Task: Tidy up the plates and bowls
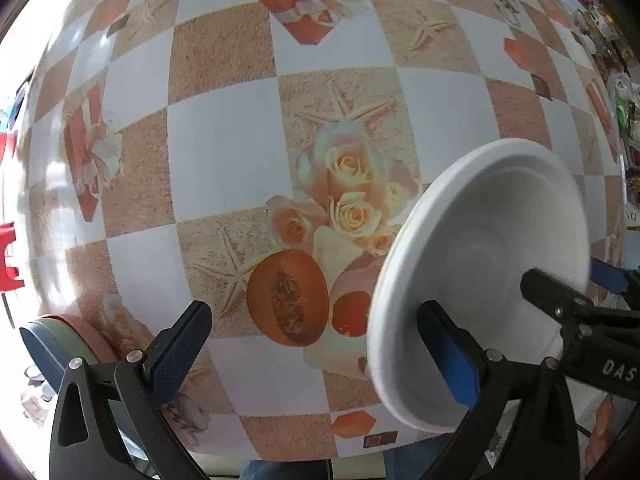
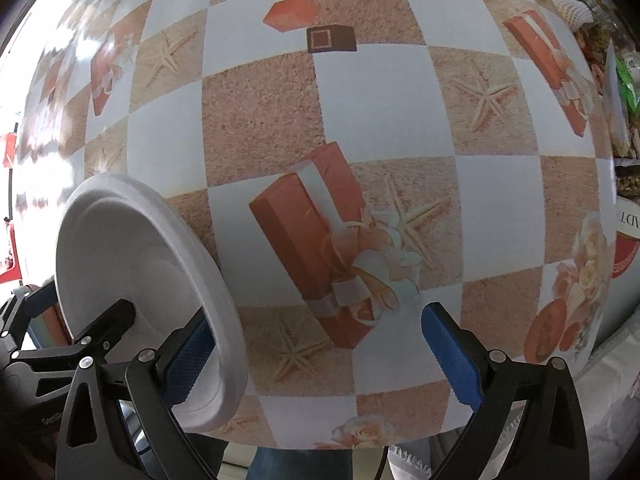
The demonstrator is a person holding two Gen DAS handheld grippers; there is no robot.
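Note:
A white foam bowl (image 1: pixel 500 216) stands tilted on its rim over the patterned tablecloth (image 1: pixel 220 152), hollow side toward both cameras. My left gripper (image 1: pixel 314 312) is open wide, its right finger in front of the bowl's hollow. The right gripper's black finger (image 1: pixel 552 292) reaches into the hollow from the other side. In the right wrist view the bowl (image 2: pixel 120 240) is at the left. My right gripper (image 2: pixel 316 316) is open wide, with its left finger at the bowl's rim. The left gripper's finger (image 2: pixel 108 320) lies inside the bowl. Whether the bowl touches the table cannot be told.
A stack of coloured dishes (image 1: pixel 80 332), green and pink with a blue rim, sits at the table's near left corner behind my left finger. A red stool (image 1: pixel 8 256) stands beyond the left edge. Packed shelves (image 2: pixel 624 92) line the right side. Jeans (image 2: pixel 300 464) show below the near edge.

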